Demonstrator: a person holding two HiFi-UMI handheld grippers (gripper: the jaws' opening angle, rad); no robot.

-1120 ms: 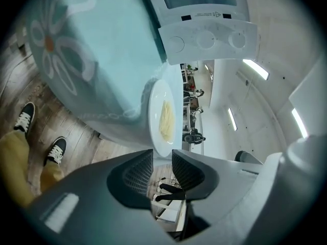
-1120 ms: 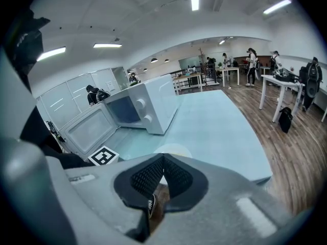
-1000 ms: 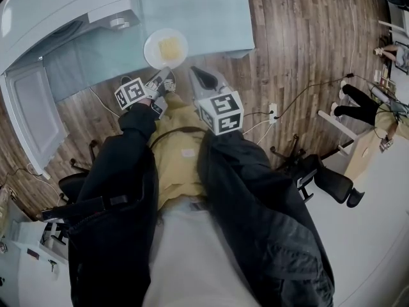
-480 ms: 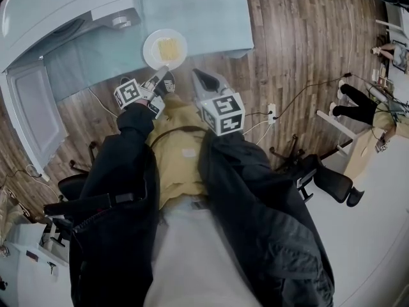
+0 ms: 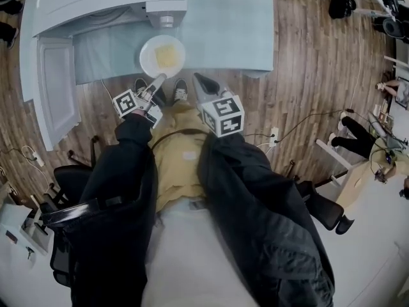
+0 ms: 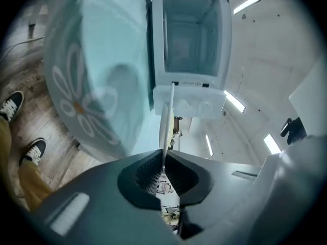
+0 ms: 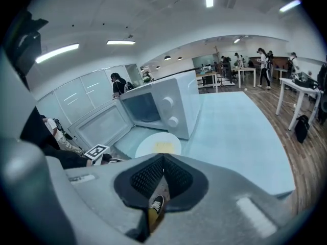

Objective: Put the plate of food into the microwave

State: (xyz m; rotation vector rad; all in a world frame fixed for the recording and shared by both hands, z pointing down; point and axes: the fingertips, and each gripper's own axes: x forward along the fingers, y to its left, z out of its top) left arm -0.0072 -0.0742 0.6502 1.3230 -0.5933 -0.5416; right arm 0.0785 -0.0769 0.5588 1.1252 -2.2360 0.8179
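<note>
A white plate (image 5: 162, 56) with a yellow slab of food rests near the front edge of the light-blue table (image 5: 230, 24), just in front of the microwave (image 5: 96, 2). My left gripper (image 5: 156, 82) is shut on the plate's near rim. In the left gripper view the plate (image 6: 166, 121) shows edge-on, running out from the pinched jaws of the left gripper (image 6: 163, 170) toward the open microwave cavity (image 6: 190, 40). My right gripper (image 5: 201, 82) hangs to the right of the plate, shut and empty. The right gripper view shows the plate (image 7: 158, 146) past the right gripper (image 7: 163, 160).
The microwave door (image 5: 54, 98) is swung wide open to the left, past the table's edge. A flower-patterned cloth (image 6: 87, 96) covers the table. My shoes (image 5: 181, 89) stand on the wood floor below. Office chairs (image 5: 67, 184), cables and people are around the room.
My left gripper reached forward to the plate's near rim and closed on it. The head view swung so that more of the microwave and its door shows. The right gripper stayed put.
</note>
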